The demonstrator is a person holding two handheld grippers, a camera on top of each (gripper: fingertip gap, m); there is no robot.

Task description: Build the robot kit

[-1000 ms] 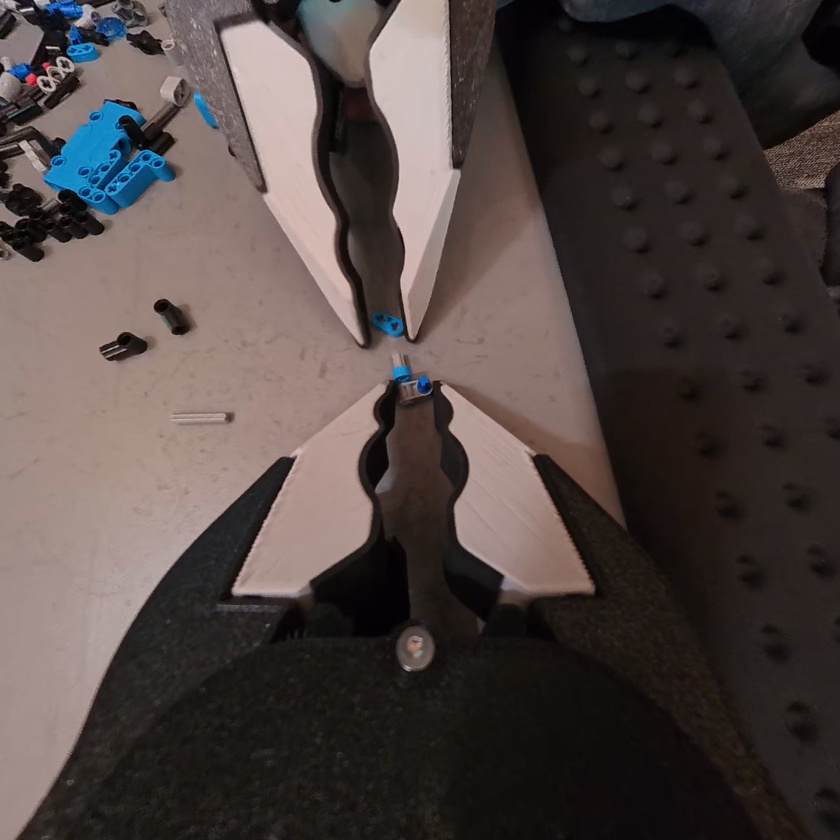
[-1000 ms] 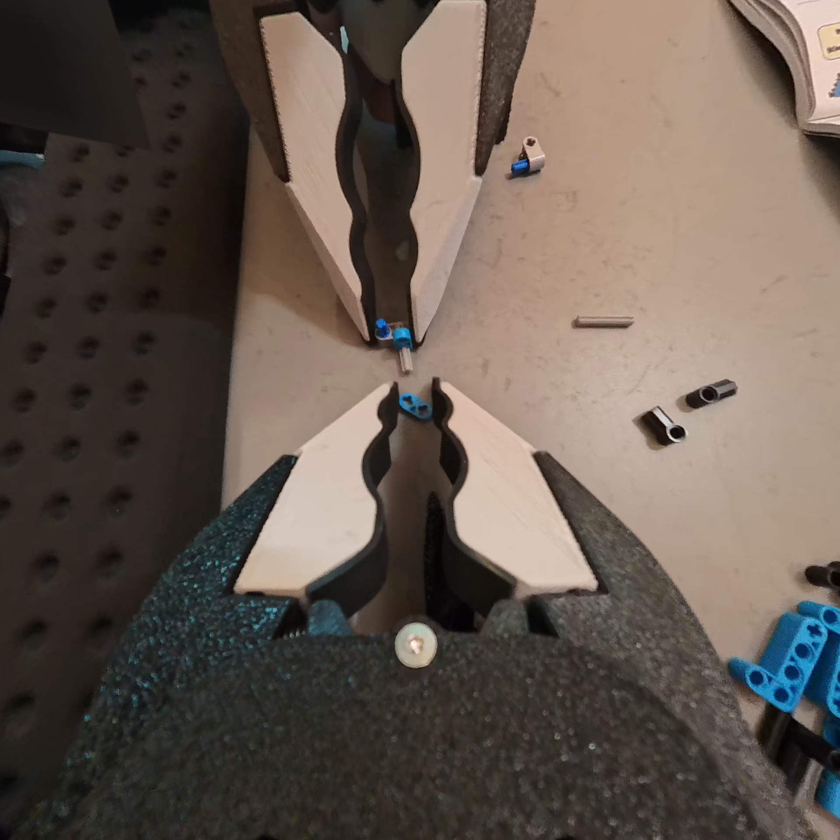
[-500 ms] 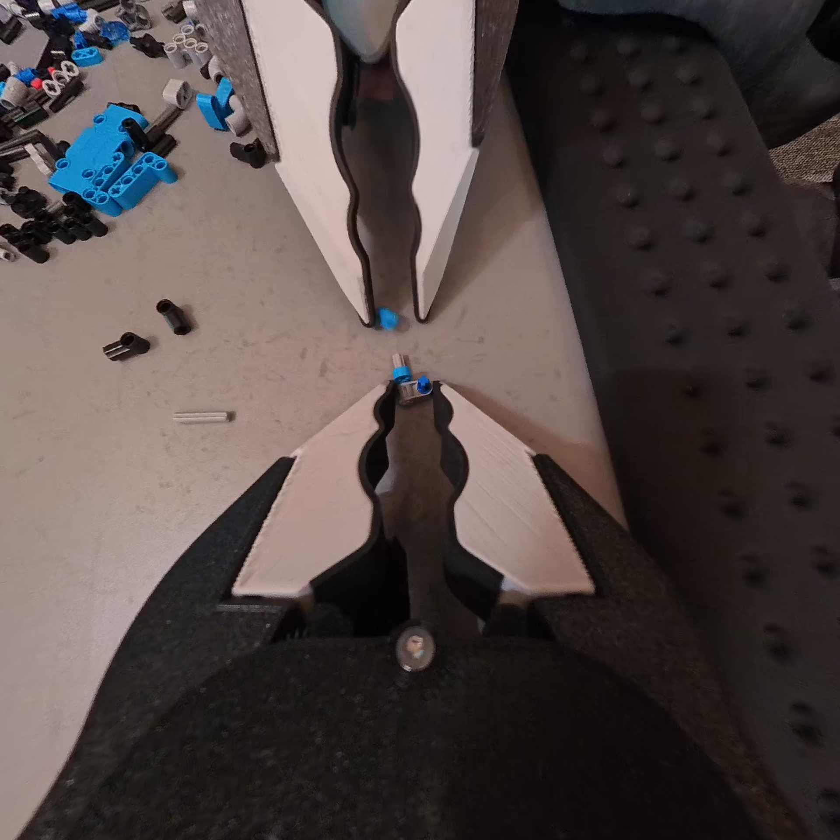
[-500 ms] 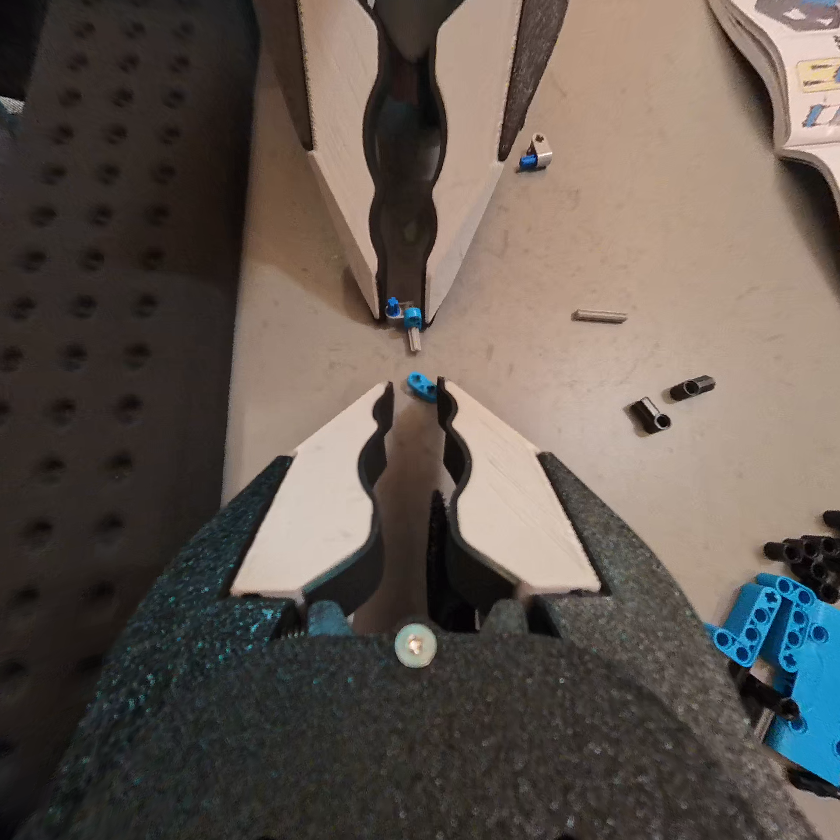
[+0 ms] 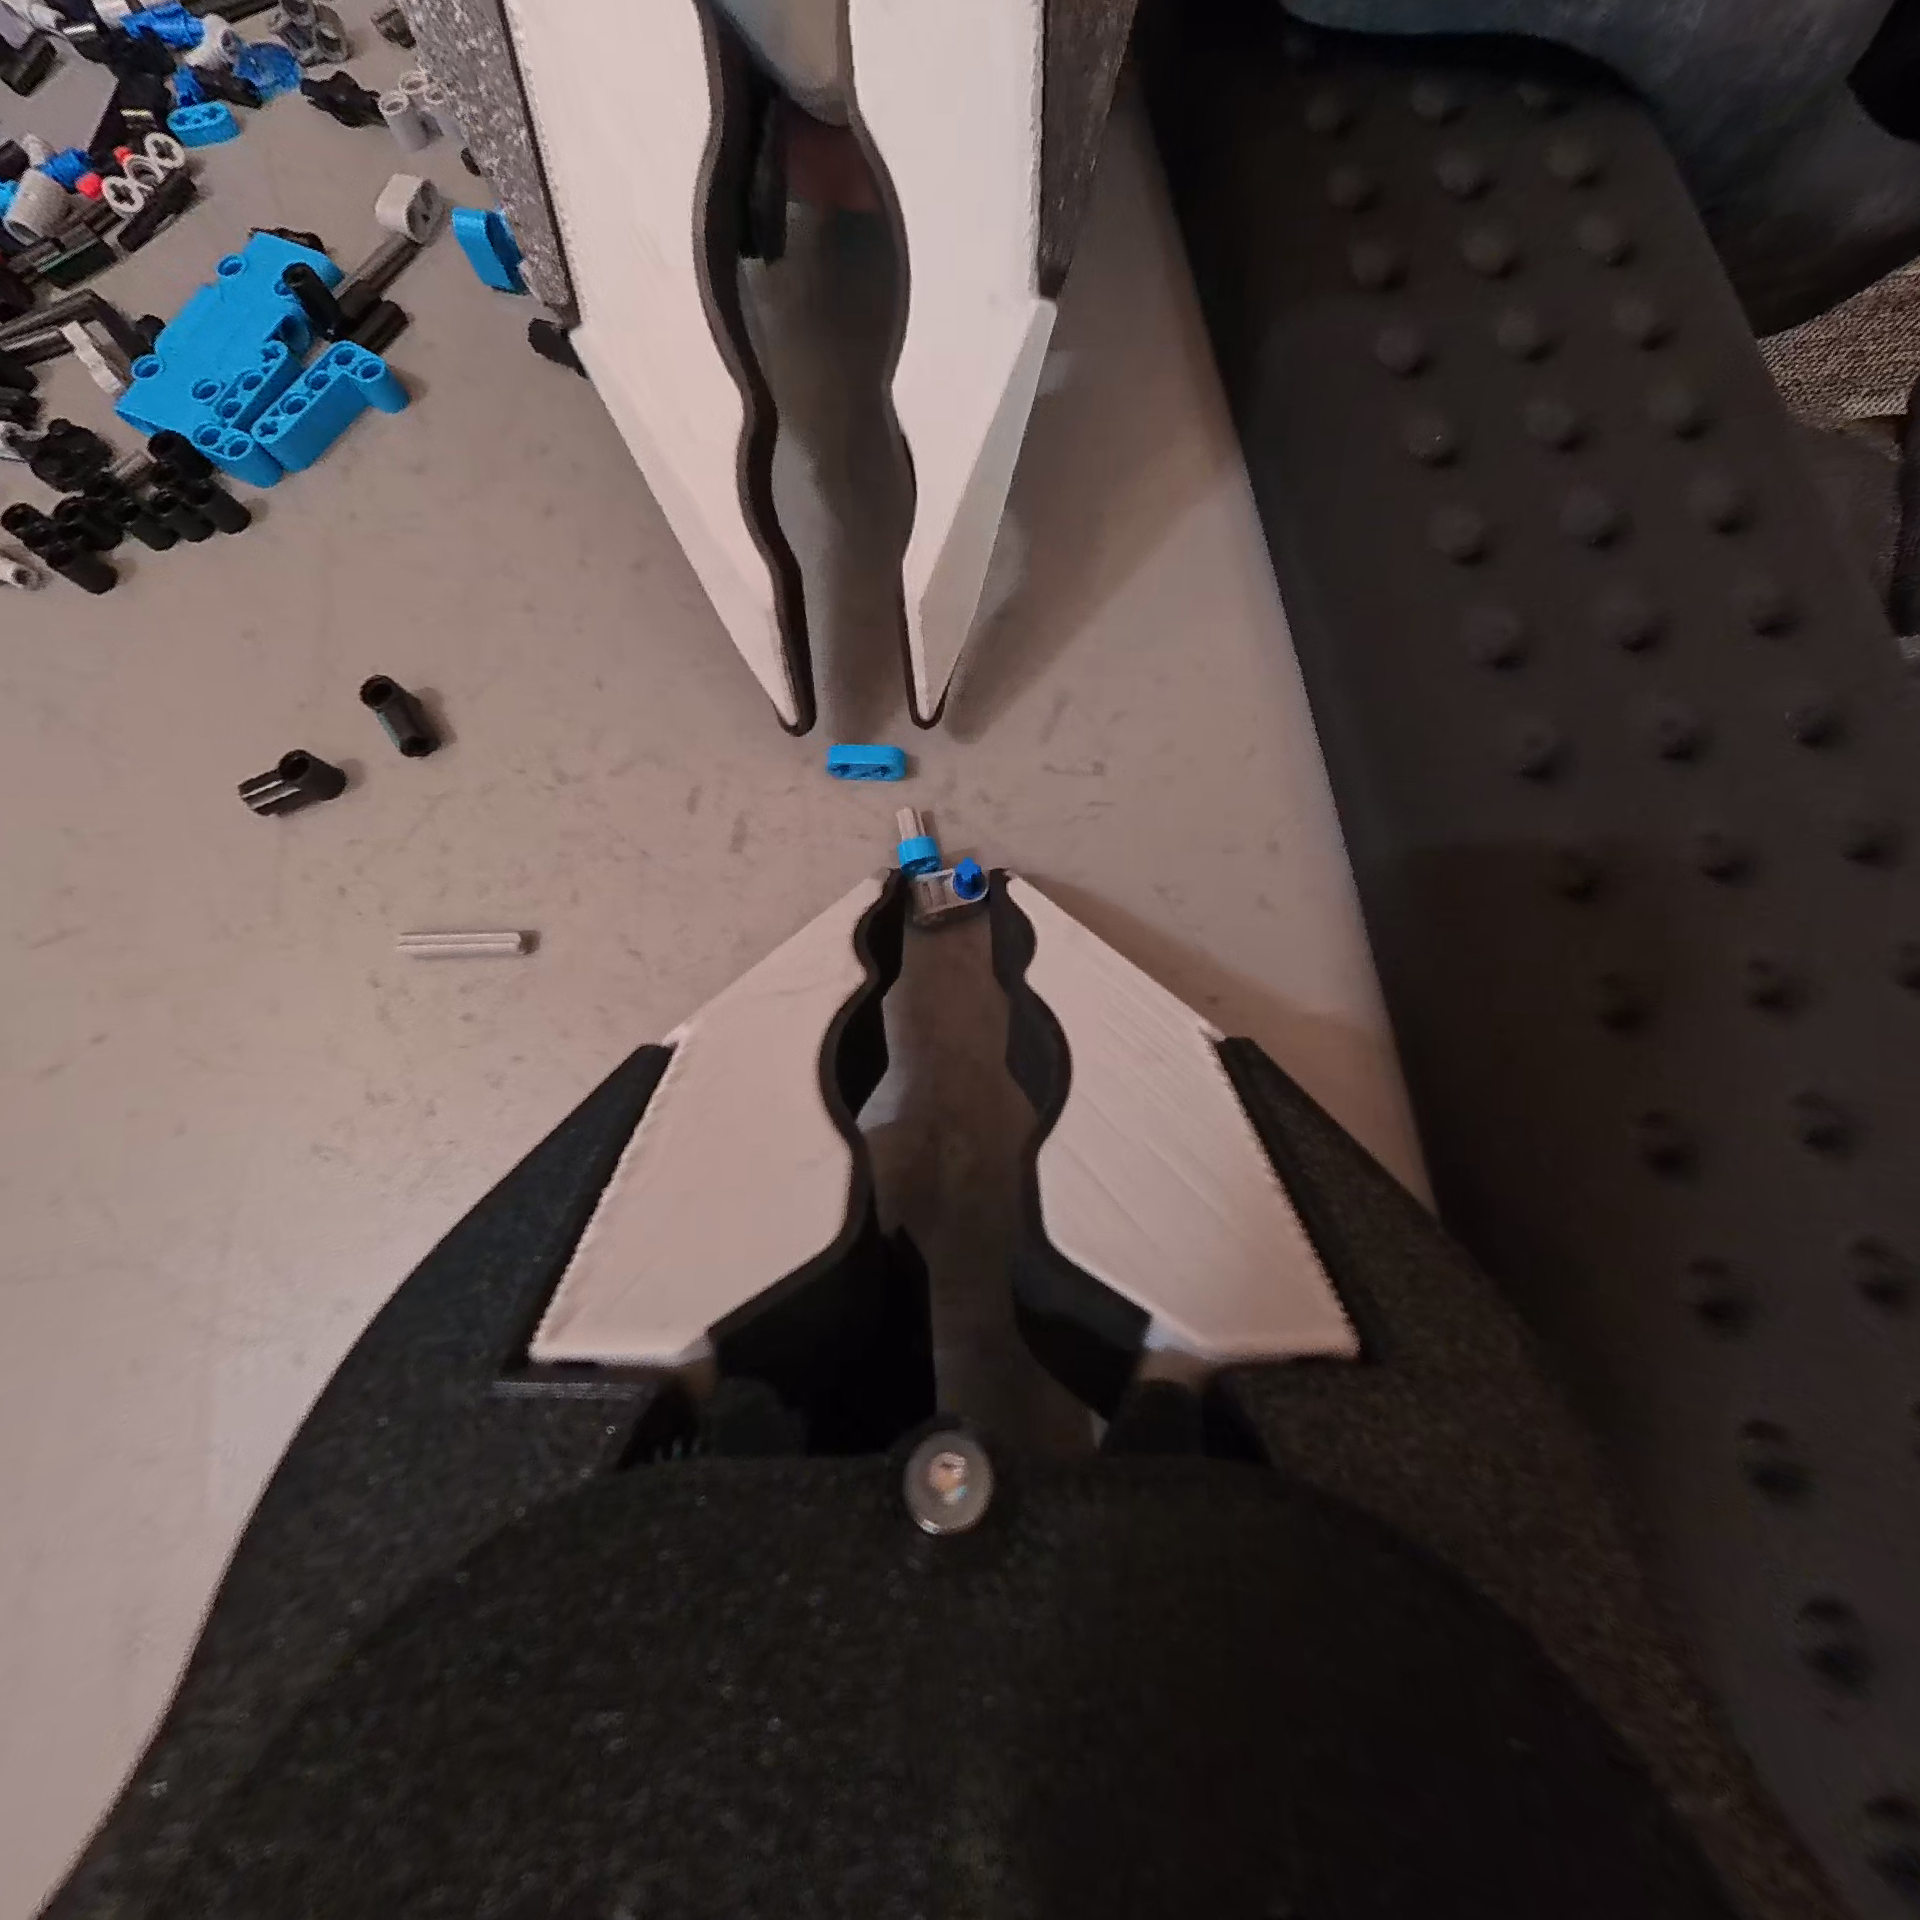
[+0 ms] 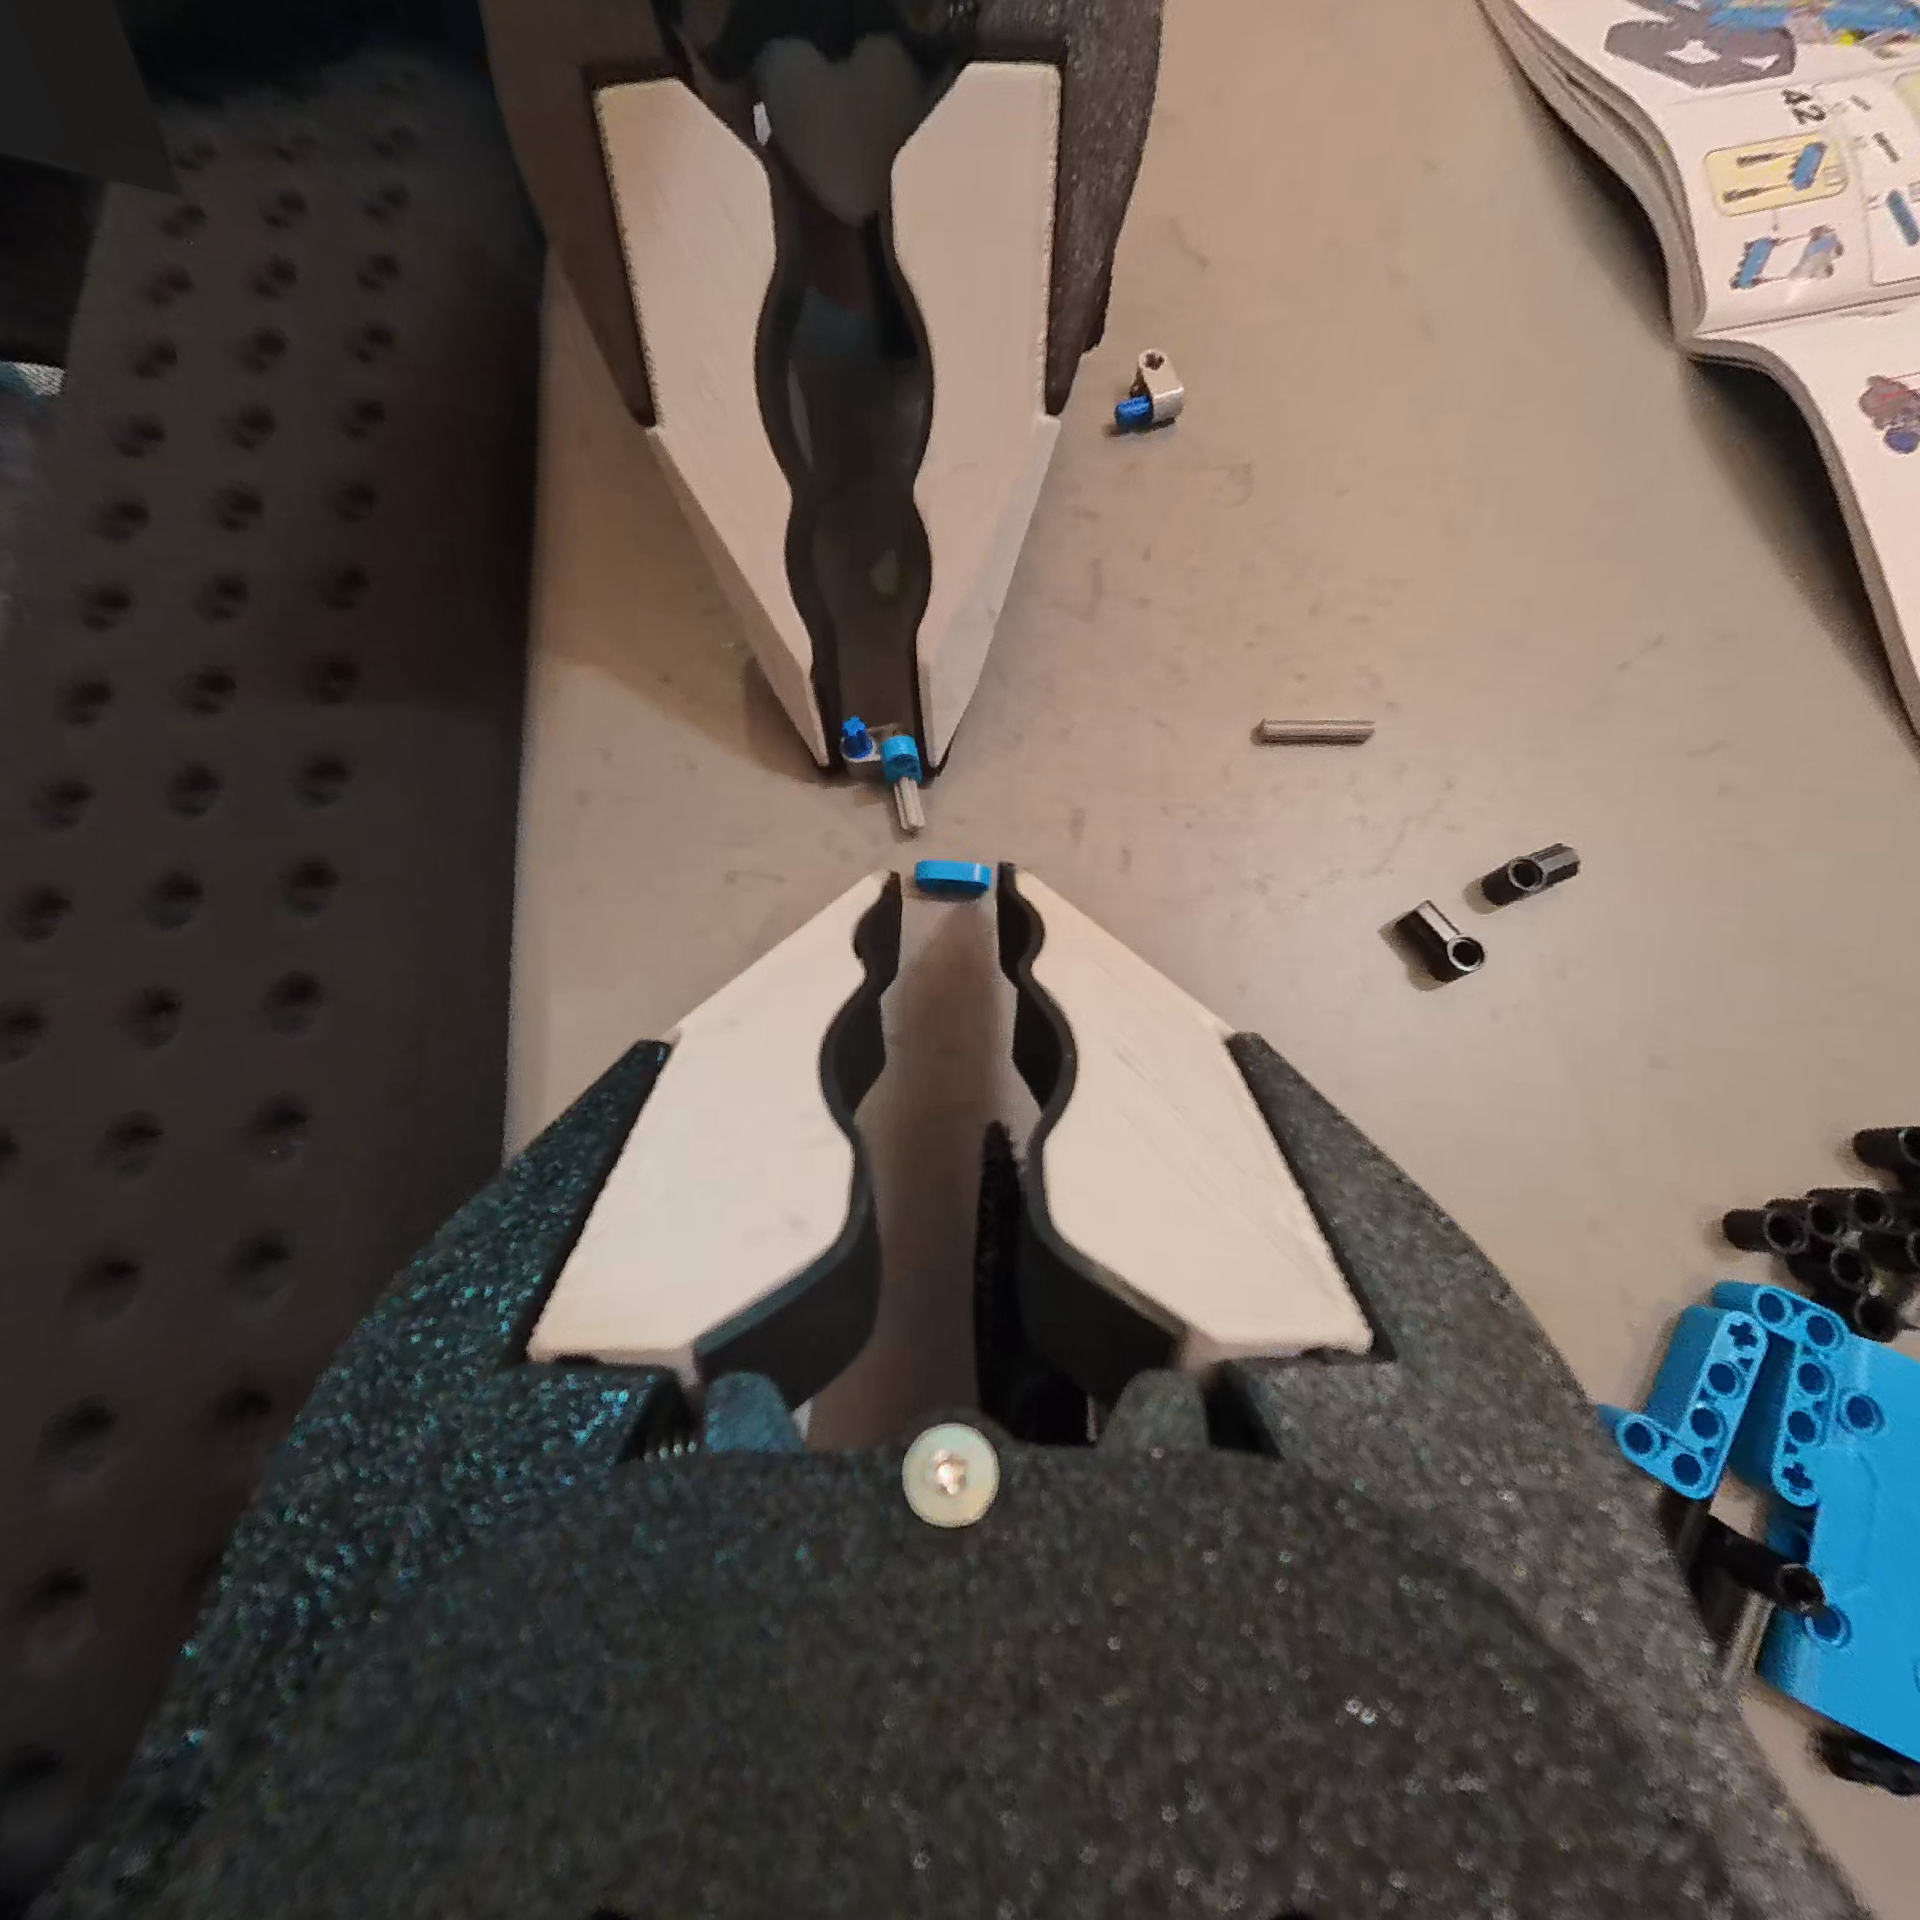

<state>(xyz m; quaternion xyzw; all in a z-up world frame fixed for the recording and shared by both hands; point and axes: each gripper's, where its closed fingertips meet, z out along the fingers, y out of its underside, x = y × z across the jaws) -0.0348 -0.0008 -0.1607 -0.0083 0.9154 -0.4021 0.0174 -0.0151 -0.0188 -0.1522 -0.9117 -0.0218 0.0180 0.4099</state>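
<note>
The left hand-held gripper is clamped at its tips on a small grey-and-blue pin assembly, whose grey axle sticks out toward 12 o'clock. Facing it, the right hand-held gripper stands with its fingers slightly apart, and a small blue two-hole link lies flat on the grey counter just beyond its tips, between the two tools and touching neither.

In the right wrist view that same link sits just ahead of the right hand-held gripper, right at the fingertips; whether they touch it cannot be told.

Only the left wrist view shows the big heap of blue, black and grey parts at 10 o'clock. Only the right wrist view shows an open instruction booklet at 1 o'clock and a second grey-and-blue connector lying loose near it. Both views share two black connectors and a grey axle rod. A dark studded mat borders the counter.
</note>
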